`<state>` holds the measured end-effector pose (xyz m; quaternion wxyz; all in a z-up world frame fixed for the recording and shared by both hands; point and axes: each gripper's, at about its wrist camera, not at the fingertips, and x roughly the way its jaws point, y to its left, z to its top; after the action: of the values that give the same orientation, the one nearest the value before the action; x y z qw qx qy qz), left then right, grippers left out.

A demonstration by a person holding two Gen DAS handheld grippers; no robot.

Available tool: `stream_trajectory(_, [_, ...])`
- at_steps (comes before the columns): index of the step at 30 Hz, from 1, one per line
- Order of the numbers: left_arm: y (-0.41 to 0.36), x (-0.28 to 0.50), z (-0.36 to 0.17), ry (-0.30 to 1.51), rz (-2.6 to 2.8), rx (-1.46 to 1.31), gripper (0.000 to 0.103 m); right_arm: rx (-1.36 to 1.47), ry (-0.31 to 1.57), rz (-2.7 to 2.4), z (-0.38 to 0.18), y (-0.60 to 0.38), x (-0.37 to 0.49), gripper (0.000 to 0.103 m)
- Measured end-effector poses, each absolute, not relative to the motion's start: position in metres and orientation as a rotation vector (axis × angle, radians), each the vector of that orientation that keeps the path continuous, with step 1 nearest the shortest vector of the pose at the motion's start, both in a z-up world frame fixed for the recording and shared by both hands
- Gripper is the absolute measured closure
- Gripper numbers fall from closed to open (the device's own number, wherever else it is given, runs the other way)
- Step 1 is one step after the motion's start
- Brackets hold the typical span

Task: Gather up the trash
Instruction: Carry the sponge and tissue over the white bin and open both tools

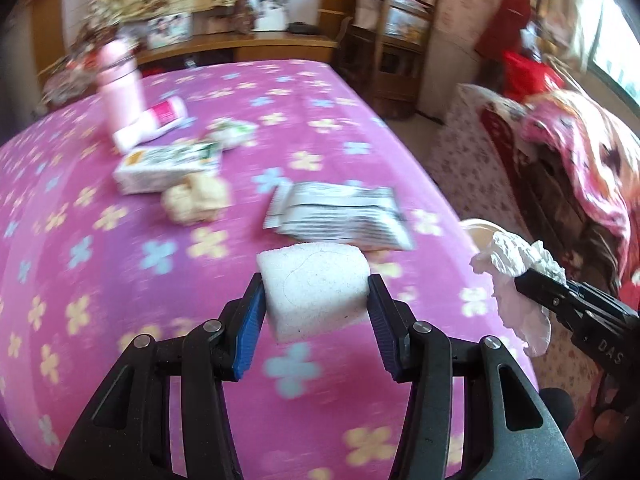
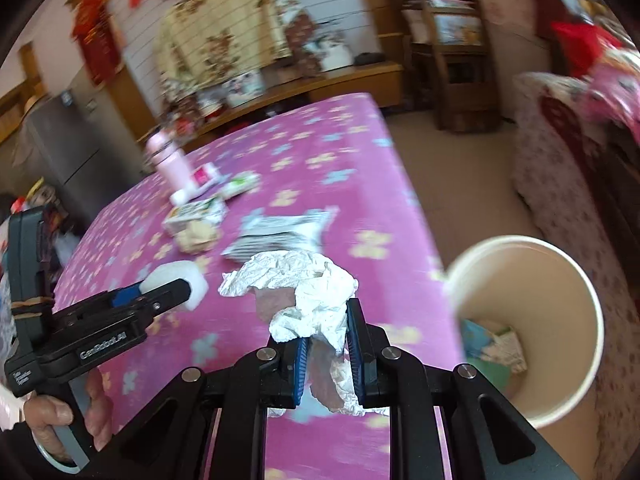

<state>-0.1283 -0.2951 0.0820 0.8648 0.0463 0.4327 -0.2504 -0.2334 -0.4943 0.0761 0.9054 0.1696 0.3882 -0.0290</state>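
Now, over the pink flowered blanket (image 1: pixel 100 320), my left gripper (image 1: pixel 316 296) clamps a white foam block (image 1: pixel 316 292) between its blue pads. Behind it lie a striped wrapper (image 1: pixel 340 216) and a pink bottle (image 1: pixel 120 88). Further right, my right gripper (image 2: pixel 326 344) pinches a crumpled white tissue (image 2: pixel 304 284), beside a paper cup (image 2: pixel 532 308) already holding scraps.

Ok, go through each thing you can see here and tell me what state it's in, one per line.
Left hand-held gripper: shut on white foam block.
Right hand-held gripper: shut on crumpled white paper.
Cream paper cup: open, scraps inside.
Pink bottle: upright.
White-and-pink bottle: lying down.
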Motion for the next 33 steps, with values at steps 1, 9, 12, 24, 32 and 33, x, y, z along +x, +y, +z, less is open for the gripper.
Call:
stream_trajectory(1, [-0.305,-0.131,0.083,0.904,-0.540,0.109,0.055,0.359,0.803,-0.078,0.075,-0.503,-0.238,0.086])
stream_trajectory(9, [-0.386,-0.148,0.084,0.897,-0.671,0.176,0.055,0.448,0.801,-0.205,0.063,-0.572,-0.271,0.086])
stream_trajectory(12, [-0.408,-0.152,0.083,0.904,-0.729,0.178,0.055,0.462,0.806,-0.240,0.058,-0.587,-0.278,0.086])
stream_trajectory(24, [-0.476,-0.160,0.060,1.015,-0.900,0.147,0.053,0.520,0.838,-0.347,0.029,-0.635,-0.296,0.086])
stream_trajectory(32, [-0.490,-0.163,0.049,1.059,-0.953,0.093,0.043,0.549,0.856,-0.422,0.013,-0.652,-0.305,0.059])
stream_trajectory(33, [-0.490,-0.162,0.048,1.062,-0.950,0.096,0.043,0.555,0.859,-0.421,0.012,-0.652,-0.305,0.059])
